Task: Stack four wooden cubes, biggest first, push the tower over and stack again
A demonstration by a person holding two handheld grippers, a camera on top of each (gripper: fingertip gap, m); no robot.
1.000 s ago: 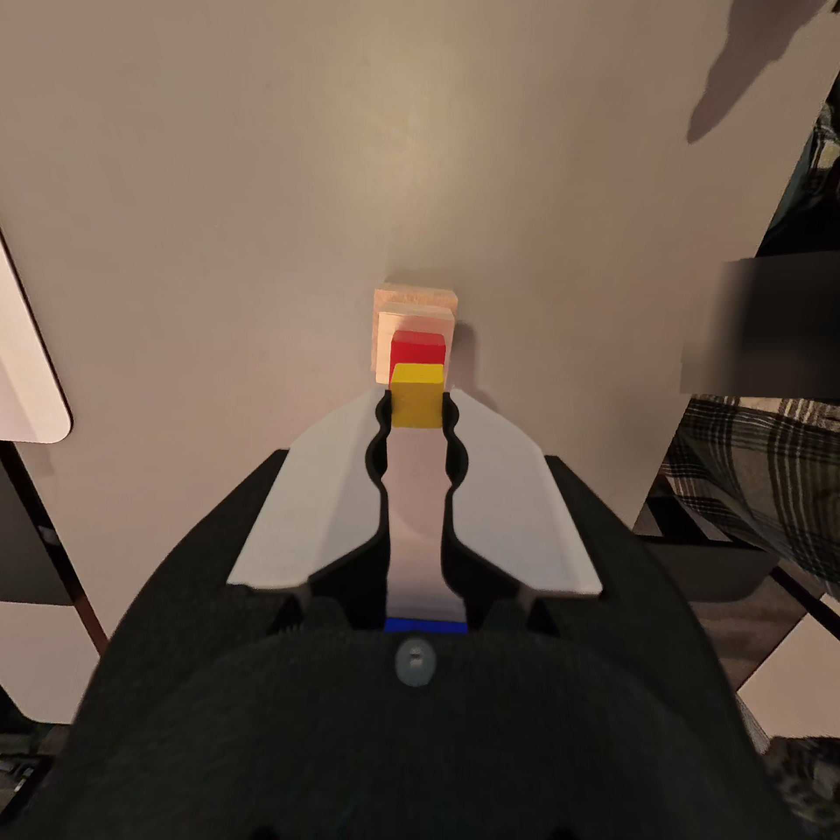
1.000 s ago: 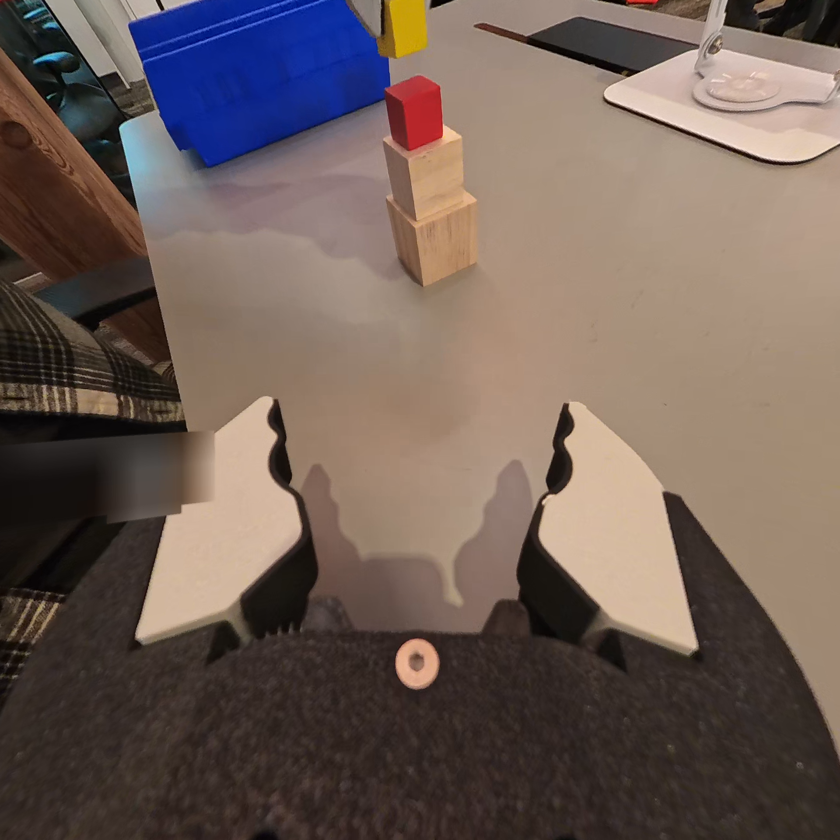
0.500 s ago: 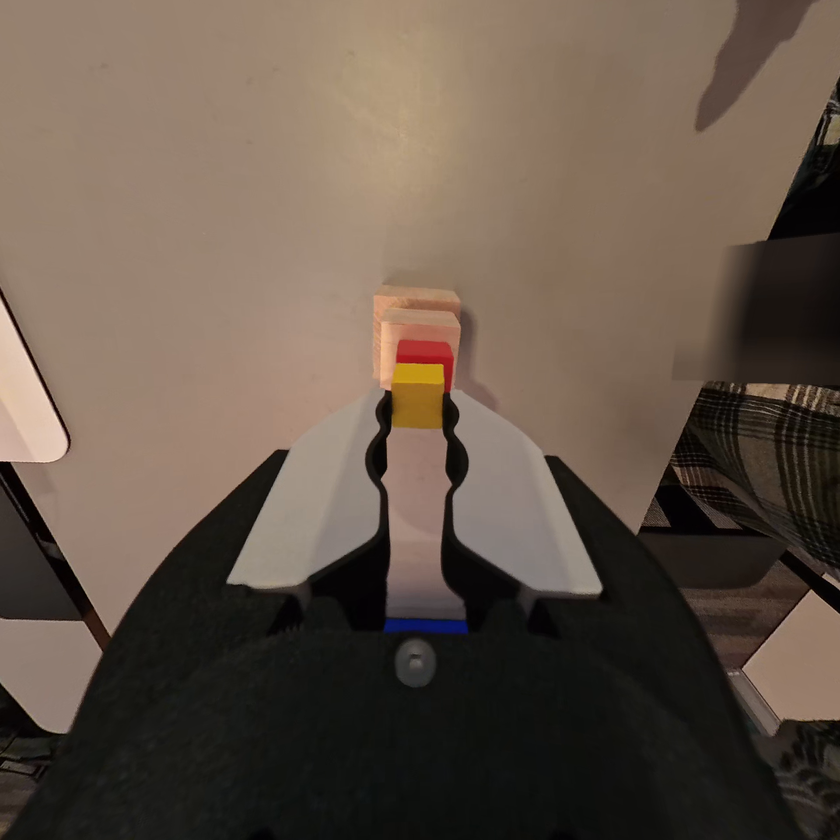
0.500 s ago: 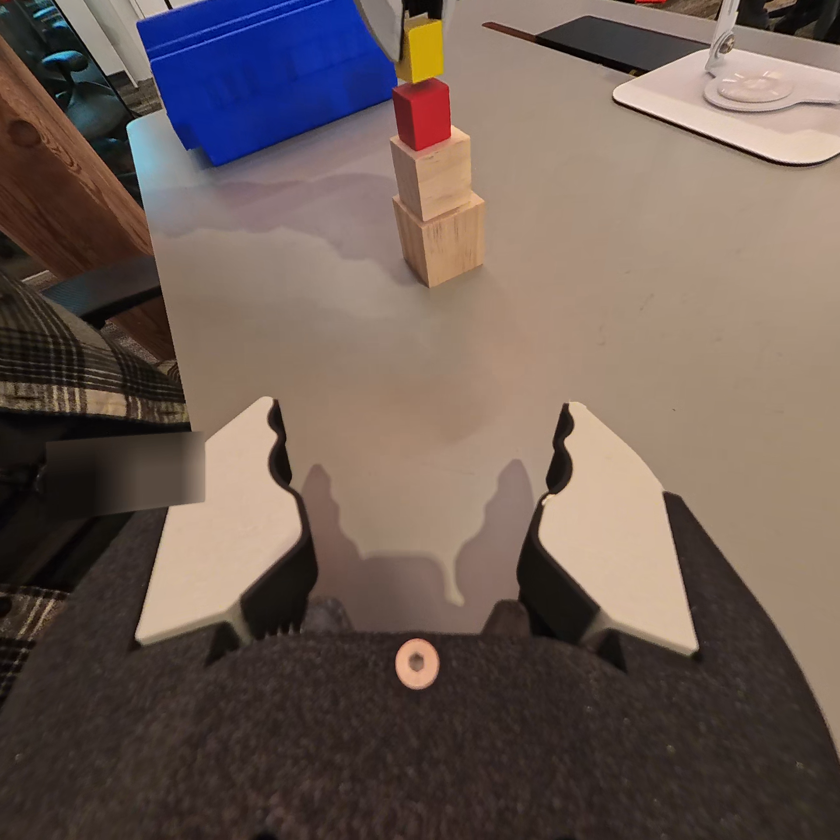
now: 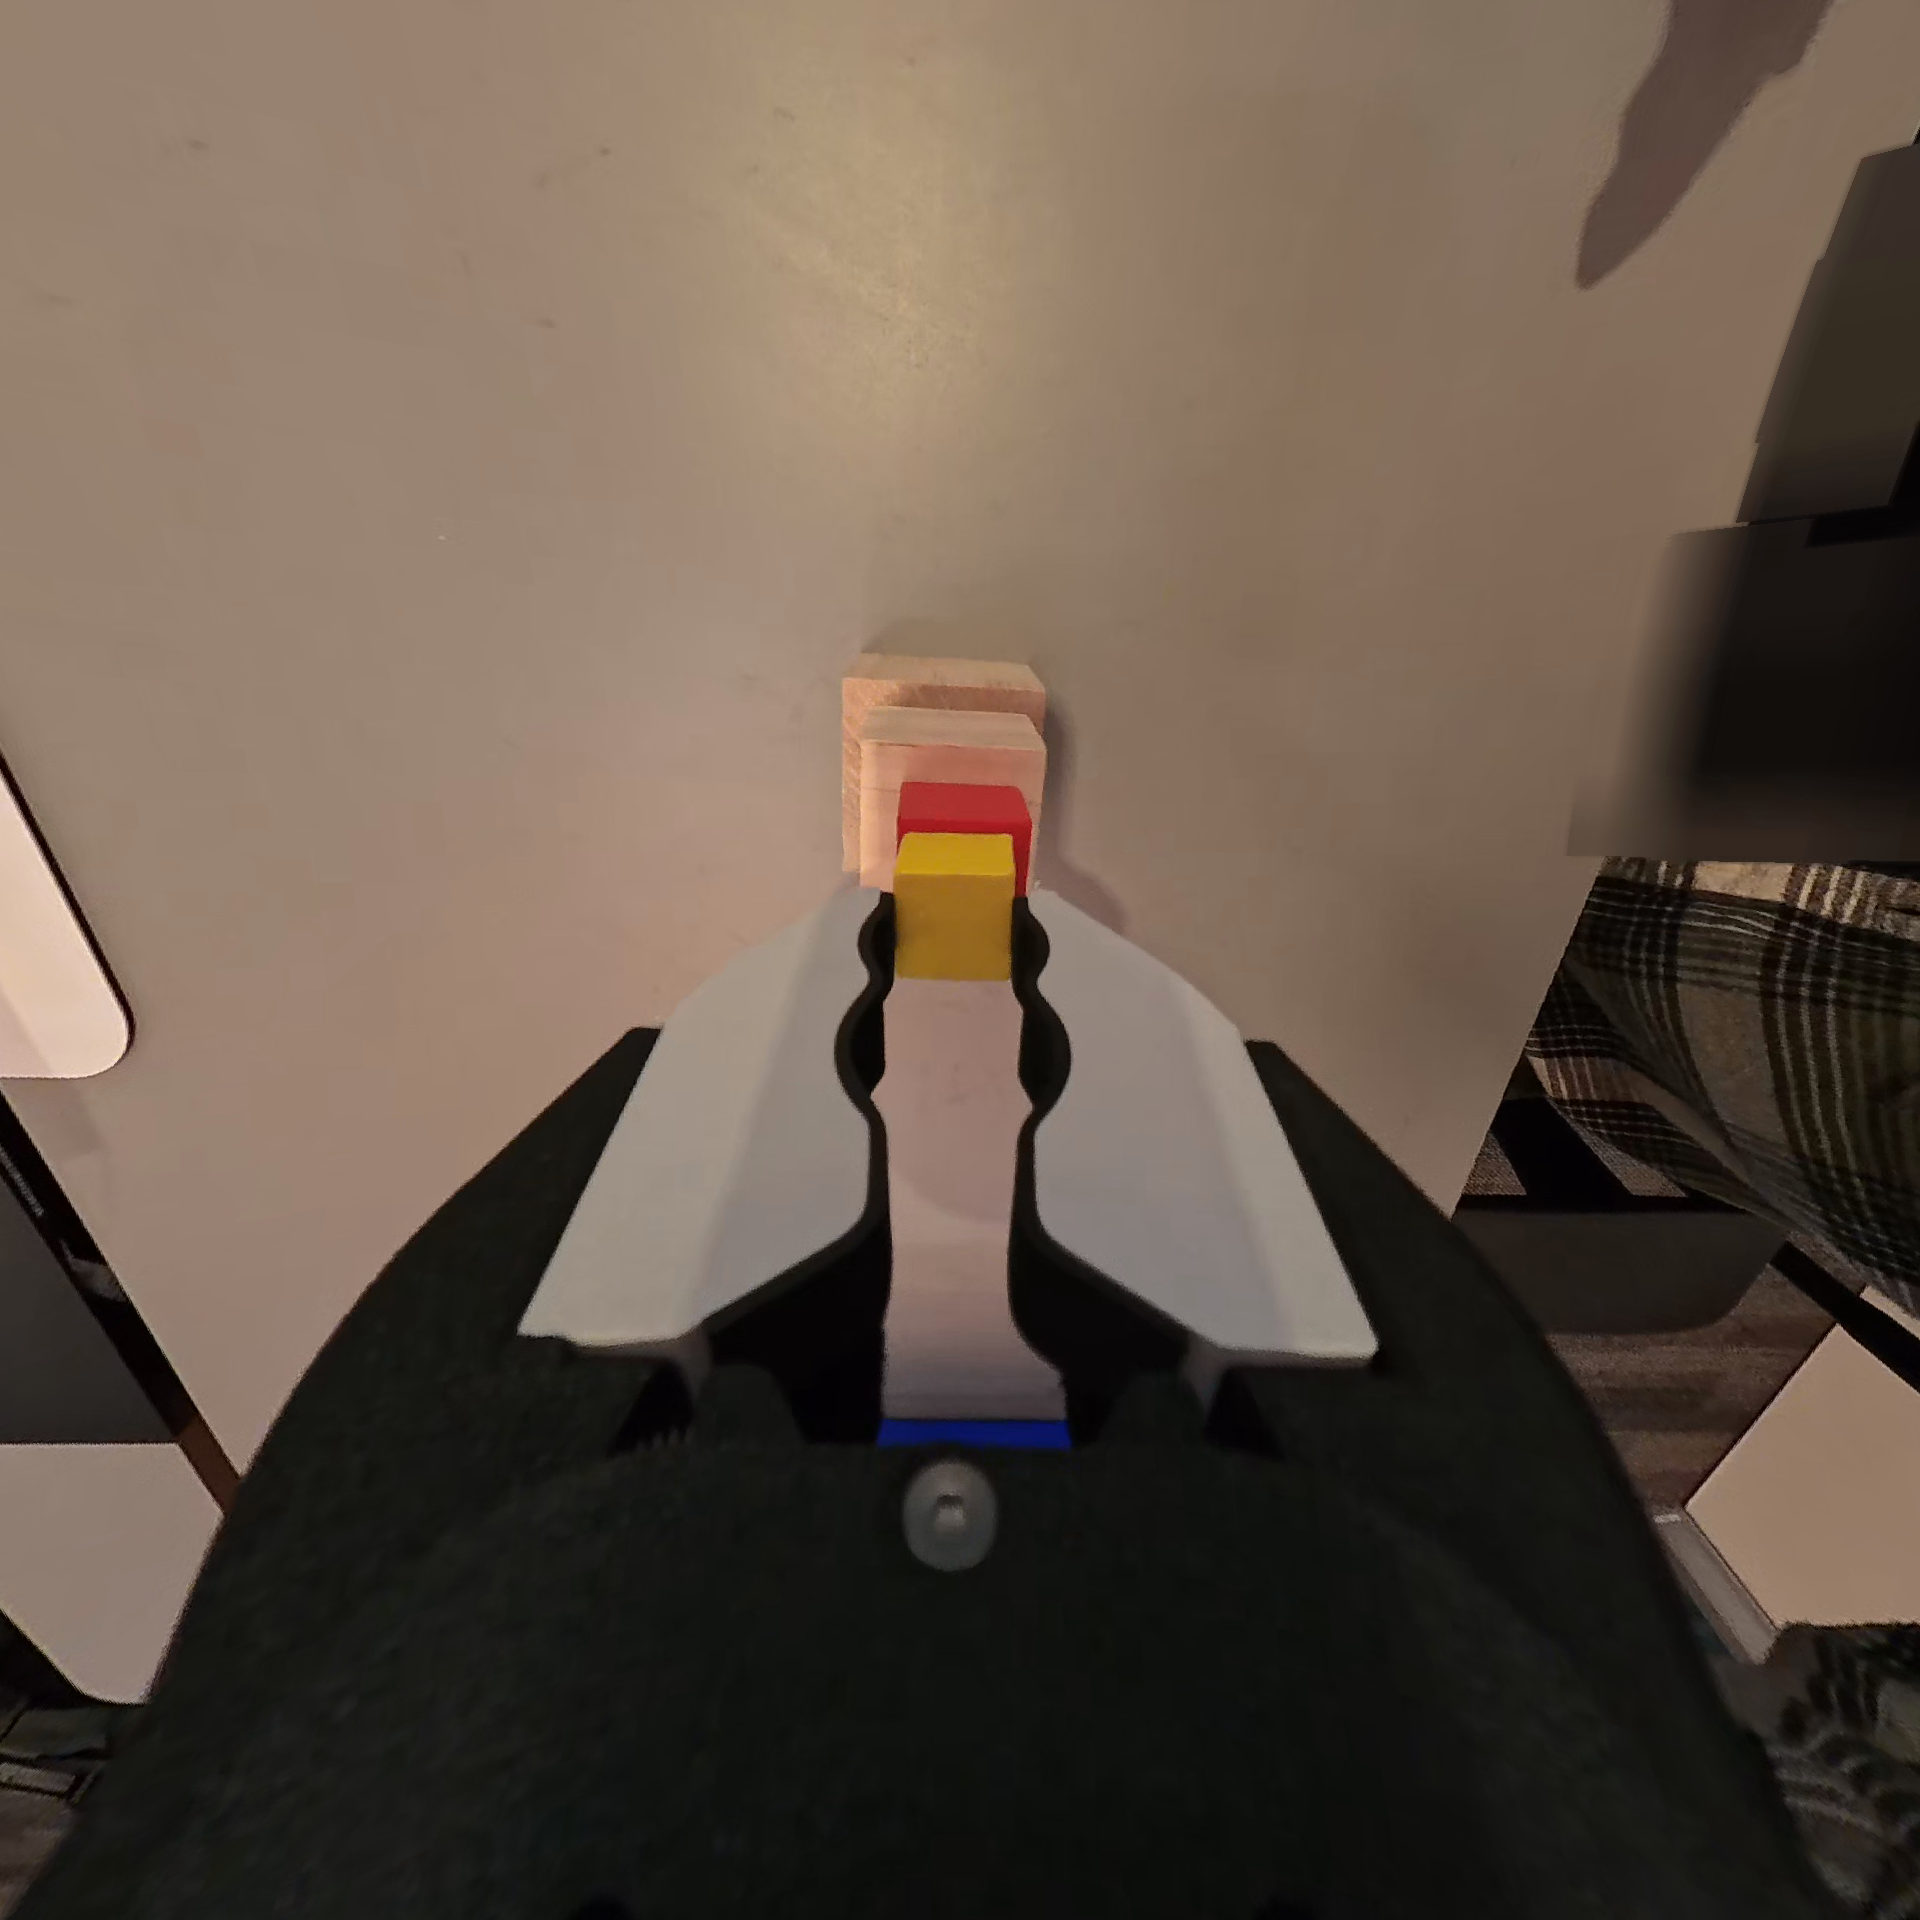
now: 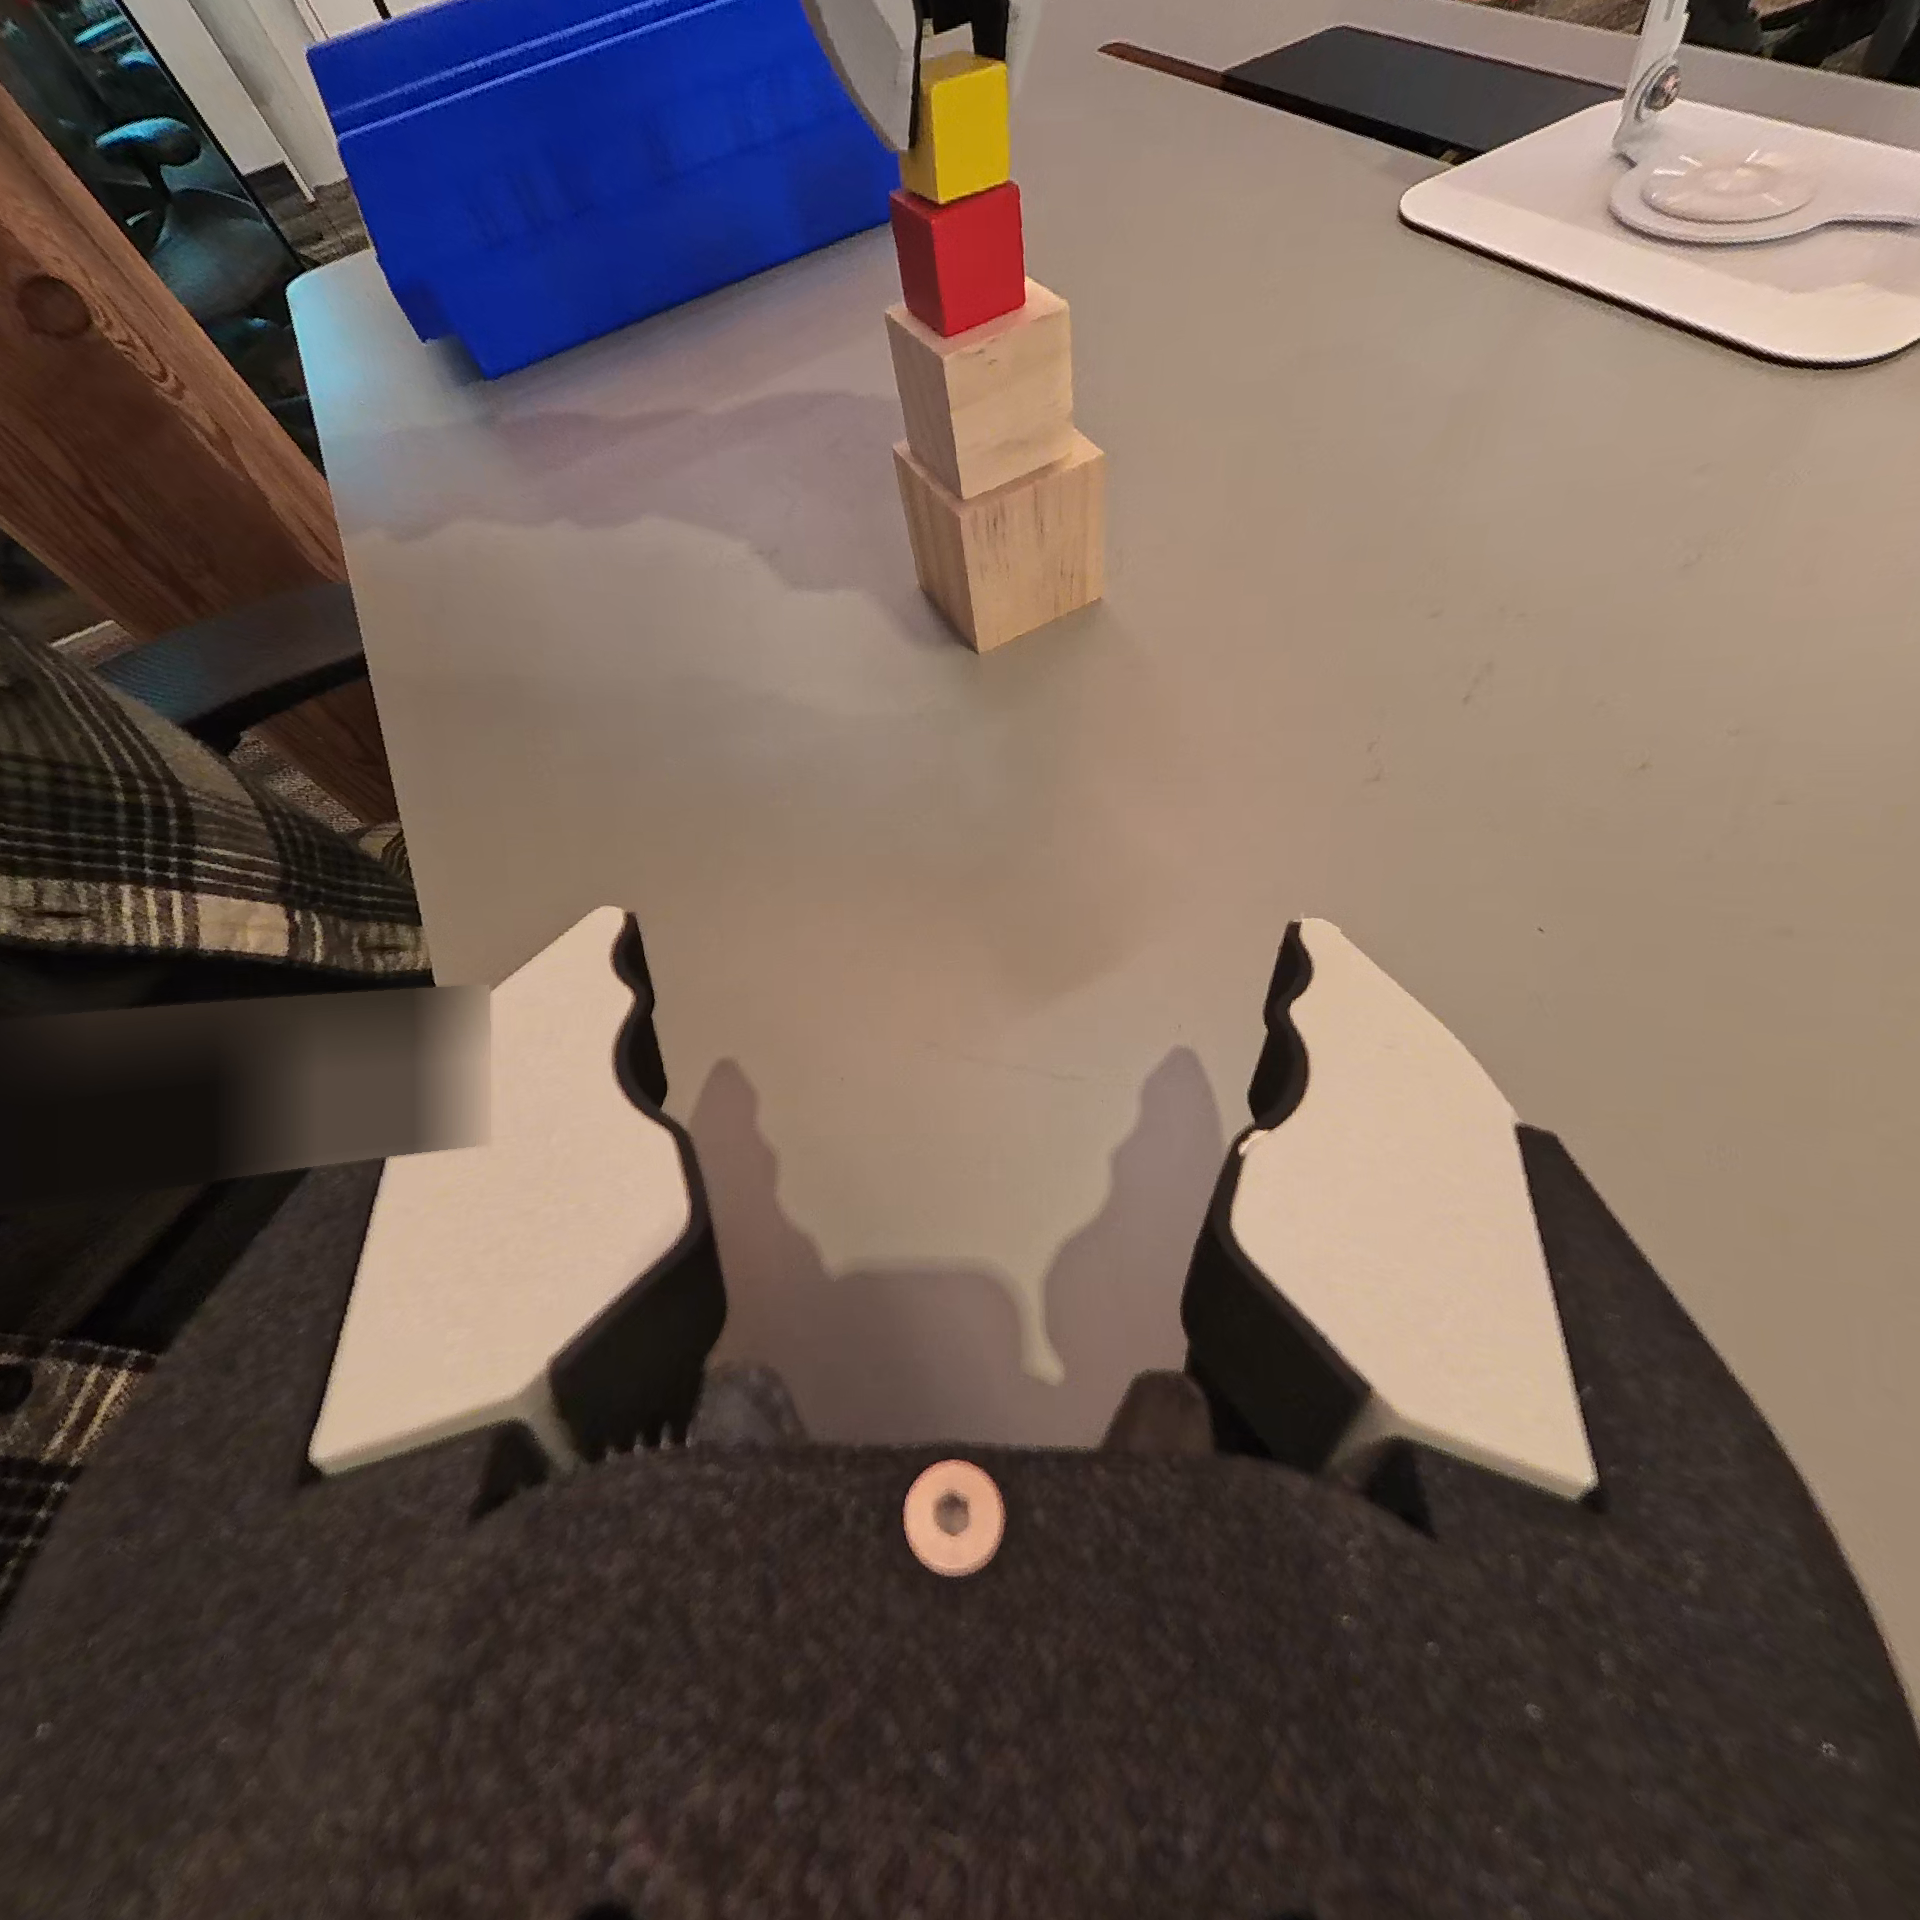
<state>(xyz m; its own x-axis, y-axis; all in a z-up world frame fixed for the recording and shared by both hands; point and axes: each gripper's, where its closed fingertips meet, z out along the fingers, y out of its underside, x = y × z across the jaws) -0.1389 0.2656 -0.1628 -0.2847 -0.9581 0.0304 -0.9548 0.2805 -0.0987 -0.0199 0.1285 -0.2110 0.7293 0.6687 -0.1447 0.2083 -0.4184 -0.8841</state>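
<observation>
Small yellow wooden cube [image 6: 954,127] met the tower top.
Left gripper [image 5: 954,925] jaws clamped it, touching the red cube [image 6: 958,258]; right gripper [image 6: 961,1023] jaws stood apart above the grey worktop [image 6: 1351,727].

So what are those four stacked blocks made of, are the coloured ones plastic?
The bottom cube and the paler second cube look like bare, unfinished wood: grain lines show. The red cube and yellow cube carry opaque, fairly matte paint; no grain shows, so painted wood is likely, not certain.
</observation>
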